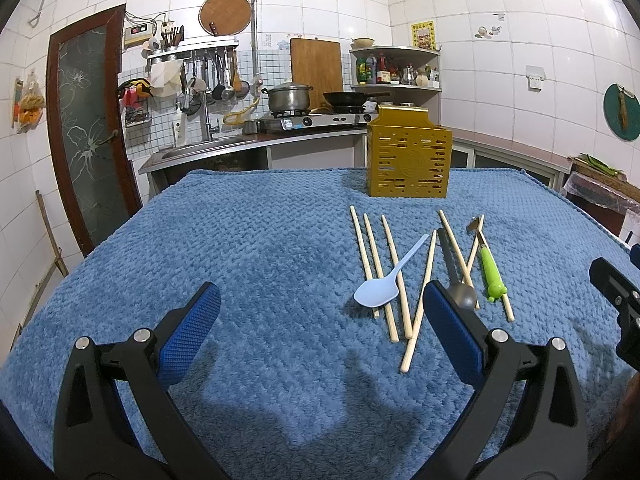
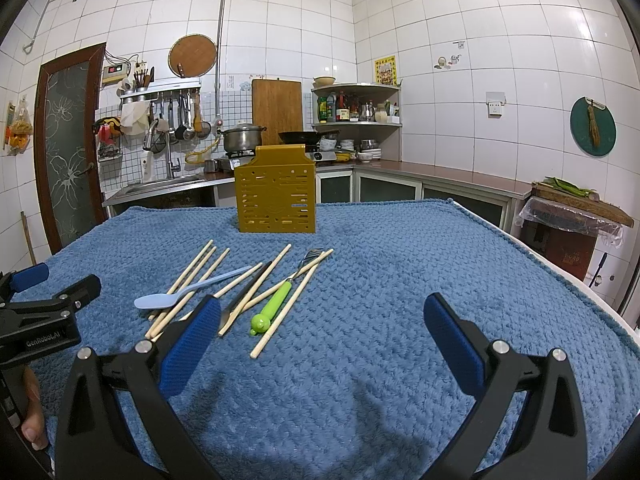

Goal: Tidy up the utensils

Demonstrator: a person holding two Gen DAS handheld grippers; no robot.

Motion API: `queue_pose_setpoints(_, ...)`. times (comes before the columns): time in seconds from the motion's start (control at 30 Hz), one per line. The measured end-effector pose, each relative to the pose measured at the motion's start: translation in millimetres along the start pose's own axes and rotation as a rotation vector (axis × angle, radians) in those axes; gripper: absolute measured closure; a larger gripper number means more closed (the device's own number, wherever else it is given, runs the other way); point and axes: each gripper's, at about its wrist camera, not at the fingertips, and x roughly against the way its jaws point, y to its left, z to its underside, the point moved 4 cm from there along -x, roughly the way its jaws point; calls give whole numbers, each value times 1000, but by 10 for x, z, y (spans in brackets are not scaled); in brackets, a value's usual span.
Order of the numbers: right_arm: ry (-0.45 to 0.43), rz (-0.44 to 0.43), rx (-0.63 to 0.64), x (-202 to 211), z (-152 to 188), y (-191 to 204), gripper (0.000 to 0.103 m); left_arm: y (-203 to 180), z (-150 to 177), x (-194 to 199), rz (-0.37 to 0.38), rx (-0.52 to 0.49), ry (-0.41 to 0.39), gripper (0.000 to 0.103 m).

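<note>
Both sets of jaws released and spread wide, holding nothing: left gripper [image 1: 320, 316] low over the near-left of the blanket-covered desk [image 1: 240, 240], right gripper [image 2: 322, 320] over the near-right. Nothing yet moved into the gold slotted holder [image 2: 275, 196], standing upright at the far edge.

Utensils heaped between grippers and holder: wooden chopsticks [image 2: 192, 276] fanned and crossing one another, light blue spoon [image 2: 160, 300] lying across several of them, dark grey spoon [image 1: 456, 272] and green-handled fork [image 2: 276, 304] tangled among the rest.

Likely trouble:
- Pinching one chopstick probably dragging a crossed neighbour along, or flicking the blue spoon off the pile.
- Thin round sticks prone to rolling or twisting out between flat pads, especially sunk into plush pile giving the tips little purchase underneath.
- A stick gripped near one end apt to droop and catch the holder's rim, possibly tipping that light-looking box.
- Grippers close together near the heap; reaching in at once risking a collision.
</note>
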Motion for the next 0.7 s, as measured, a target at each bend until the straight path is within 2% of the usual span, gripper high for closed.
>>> queue_pose_setpoints(0.7, -26, 2, 7, 96, -21, -2, 4, 62, -19, 64, -2, 18, -8, 5)
